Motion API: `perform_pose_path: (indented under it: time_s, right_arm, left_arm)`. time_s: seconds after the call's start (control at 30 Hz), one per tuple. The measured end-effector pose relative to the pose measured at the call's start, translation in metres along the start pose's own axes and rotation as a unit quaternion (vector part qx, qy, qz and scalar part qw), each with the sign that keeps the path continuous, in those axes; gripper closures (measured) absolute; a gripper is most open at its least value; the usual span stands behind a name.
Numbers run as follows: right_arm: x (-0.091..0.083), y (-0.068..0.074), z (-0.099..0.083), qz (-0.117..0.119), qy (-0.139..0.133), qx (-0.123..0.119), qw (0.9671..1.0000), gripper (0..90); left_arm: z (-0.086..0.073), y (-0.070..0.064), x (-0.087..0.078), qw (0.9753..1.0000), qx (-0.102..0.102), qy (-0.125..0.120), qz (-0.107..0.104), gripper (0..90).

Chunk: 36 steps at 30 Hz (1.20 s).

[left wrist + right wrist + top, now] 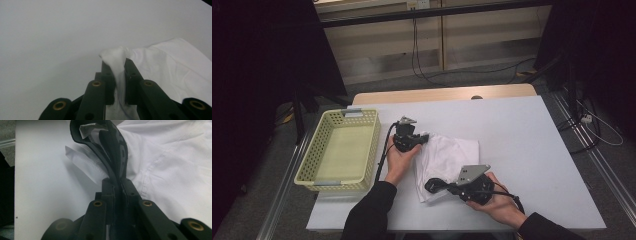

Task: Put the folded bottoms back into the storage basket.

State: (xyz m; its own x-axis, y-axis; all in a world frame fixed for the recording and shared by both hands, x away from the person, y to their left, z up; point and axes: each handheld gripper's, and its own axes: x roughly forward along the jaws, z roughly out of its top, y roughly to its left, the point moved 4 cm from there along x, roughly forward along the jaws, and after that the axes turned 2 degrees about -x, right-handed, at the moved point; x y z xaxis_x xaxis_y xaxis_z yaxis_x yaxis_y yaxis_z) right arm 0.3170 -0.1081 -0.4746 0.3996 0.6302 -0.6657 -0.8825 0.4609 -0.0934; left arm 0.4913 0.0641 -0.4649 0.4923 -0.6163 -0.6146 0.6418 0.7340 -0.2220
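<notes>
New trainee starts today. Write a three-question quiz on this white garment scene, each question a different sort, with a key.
1. True or false: the left tongs are shut on a fold of the white garment.
2. Which part of the garment do the right tongs grip?
A. a plain white hem
B. the black collar band
C. a sleeve cuff
3. Fill in: the yellow basket stands on the table to the garment's ____ in the high view.

Key: 1 true; 2 B; 3 left.
</notes>
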Motion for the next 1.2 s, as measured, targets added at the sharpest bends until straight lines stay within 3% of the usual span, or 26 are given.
perform_pose_path:
  time_s: [0.2,1.0,1.2]
  right_arm:
    - [-0.003,-0.001,0.002,-0.001,-0.008,0.003,1.0000,82.5]
    - [-0.013,-0.004,0.011,-0.014,-0.030,0.008,0.9994,82.6]
    - [-0.018,-0.007,0.015,-0.013,-0.043,0.019,0.9988,82.6]
  left_arm:
    - [0.002,-0.001,-0.002,0.9999,-0.007,-0.011,-0.006,81.6]
    - [0.020,-0.005,-0.018,0.9993,0.004,-0.036,-0.002,81.6]
    - [0.024,-0.005,-0.023,0.9990,0.006,-0.045,-0.003,81.6]
